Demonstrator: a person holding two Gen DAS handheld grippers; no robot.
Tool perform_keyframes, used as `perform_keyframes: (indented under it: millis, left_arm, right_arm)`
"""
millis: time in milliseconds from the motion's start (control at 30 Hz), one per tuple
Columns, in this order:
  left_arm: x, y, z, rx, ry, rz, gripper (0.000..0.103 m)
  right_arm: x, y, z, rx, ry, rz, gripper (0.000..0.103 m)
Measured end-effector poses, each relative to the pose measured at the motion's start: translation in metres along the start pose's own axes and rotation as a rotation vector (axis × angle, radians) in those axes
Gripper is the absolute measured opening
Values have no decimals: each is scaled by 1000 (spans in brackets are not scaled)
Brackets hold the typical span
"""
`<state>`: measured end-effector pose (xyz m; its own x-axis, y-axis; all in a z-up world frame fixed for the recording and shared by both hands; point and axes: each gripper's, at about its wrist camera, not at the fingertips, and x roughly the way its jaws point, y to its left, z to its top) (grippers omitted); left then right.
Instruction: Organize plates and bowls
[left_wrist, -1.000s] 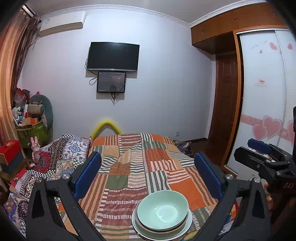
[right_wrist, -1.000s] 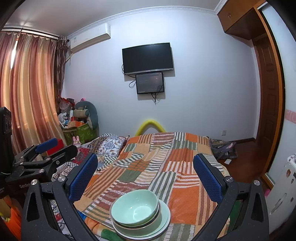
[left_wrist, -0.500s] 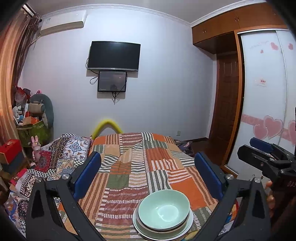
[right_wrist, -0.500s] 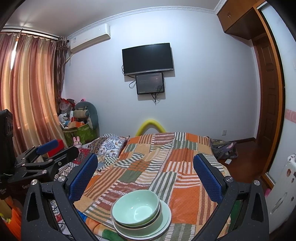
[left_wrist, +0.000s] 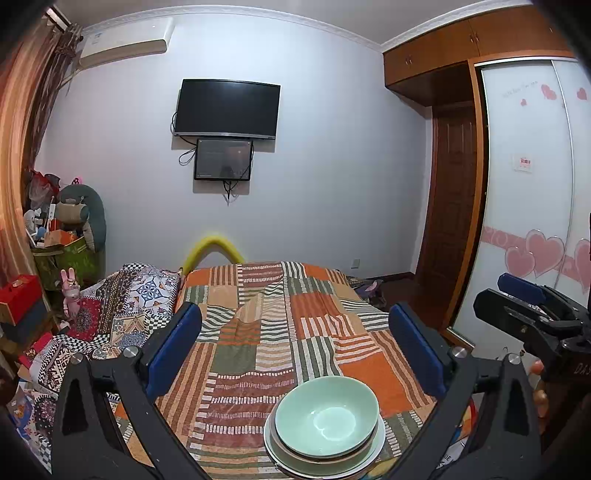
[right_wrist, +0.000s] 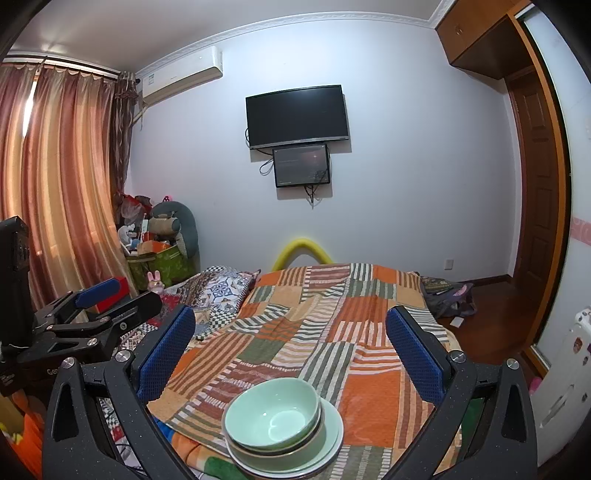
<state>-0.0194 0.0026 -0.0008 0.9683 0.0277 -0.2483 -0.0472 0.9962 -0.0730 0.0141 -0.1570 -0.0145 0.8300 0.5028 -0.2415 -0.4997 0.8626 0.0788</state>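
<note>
A pale green bowl (left_wrist: 327, 415) sits nested on top of a stack of bowls and plates (left_wrist: 325, 456) near the front edge of a bed. The same green bowl (right_wrist: 272, 413) and its stack (right_wrist: 288, 452) show low in the right wrist view. My left gripper (left_wrist: 295, 343) is open above and behind the stack, holding nothing. My right gripper (right_wrist: 290, 343) is also open and empty, raised above the stack. Each gripper shows from the side in the other's view: the right gripper (left_wrist: 532, 306) at the right edge, the left gripper (right_wrist: 99, 306) at the left.
A striped patchwork blanket (left_wrist: 273, 332) covers the bed, with a patterned quilt (left_wrist: 122, 306) to its left. A cluttered green bin (right_wrist: 159, 262) and curtains (right_wrist: 55, 192) stand at the left. A wardrobe with heart decals (left_wrist: 532, 221) and a wooden door (left_wrist: 450, 206) are at the right.
Both grippers have drifted only slightly; the stack sits a touch lower and further right in the left wrist view. The dishes have not moved.
</note>
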Motion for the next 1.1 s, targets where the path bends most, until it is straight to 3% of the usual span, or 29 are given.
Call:
perform_keyframes:
  millis: [1100]
  left_arm:
    - [0,0,0,2,10,-36,103]
  right_arm:
    - [4,3,-2,-1,10,9,103]
